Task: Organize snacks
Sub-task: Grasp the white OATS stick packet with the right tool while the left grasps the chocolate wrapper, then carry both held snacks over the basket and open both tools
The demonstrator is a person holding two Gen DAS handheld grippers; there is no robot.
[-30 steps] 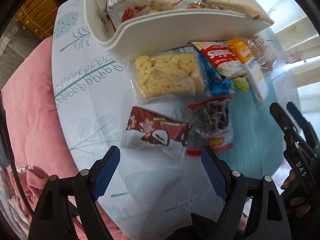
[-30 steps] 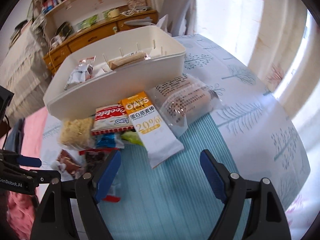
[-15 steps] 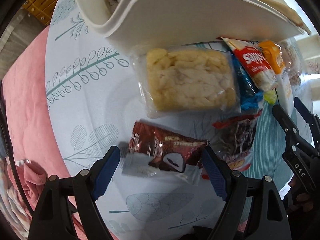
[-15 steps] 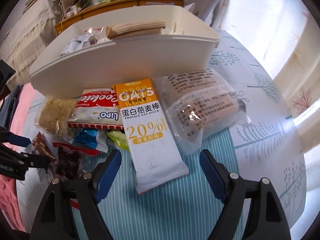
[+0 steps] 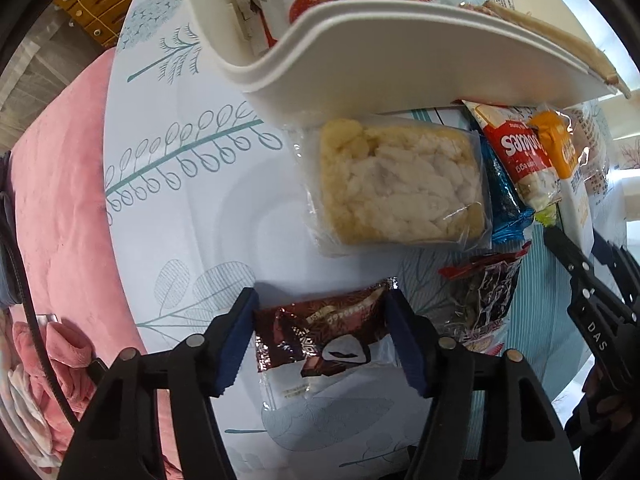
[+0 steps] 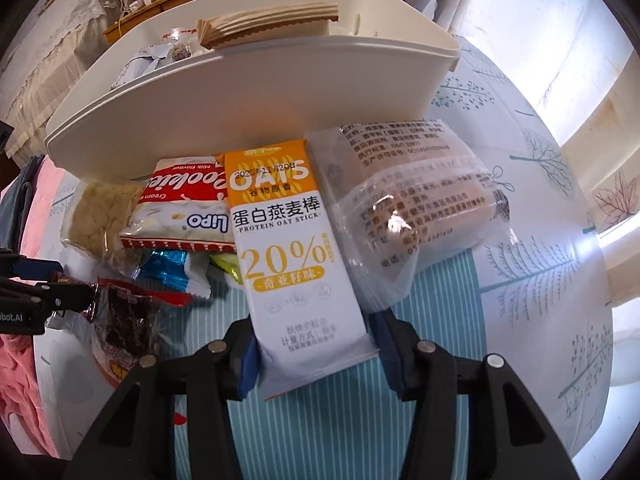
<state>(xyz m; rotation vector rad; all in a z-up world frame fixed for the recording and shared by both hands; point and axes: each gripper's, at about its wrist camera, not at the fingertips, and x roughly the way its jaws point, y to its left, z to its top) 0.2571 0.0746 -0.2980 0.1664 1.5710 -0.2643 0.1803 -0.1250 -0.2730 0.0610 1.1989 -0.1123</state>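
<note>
A desk [image 5: 168, 208] under a leaf-print cloth fills the frame, bearing a white bin [image 5: 400, 76] at the top and snack packets [image 5: 400, 184] at centre.

oat stick pack [image 6: 294, 248] "OATS 20%", probably "LiPO" cookies [image 6: 182, 208]

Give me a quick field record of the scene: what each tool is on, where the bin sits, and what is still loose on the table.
left tool: closed in on the brown chocolate-cake packet, pads at both its sides
right tool: closed in on the near end of the oat stick packet
bin: white, behind the snack row, already holding some packets
loose on table: pale rice-puff block, red-and-white cookie packet, blue wrapper, clear bread packet, dark packet with red edge
surface: tablecloth with leaf print
</note>
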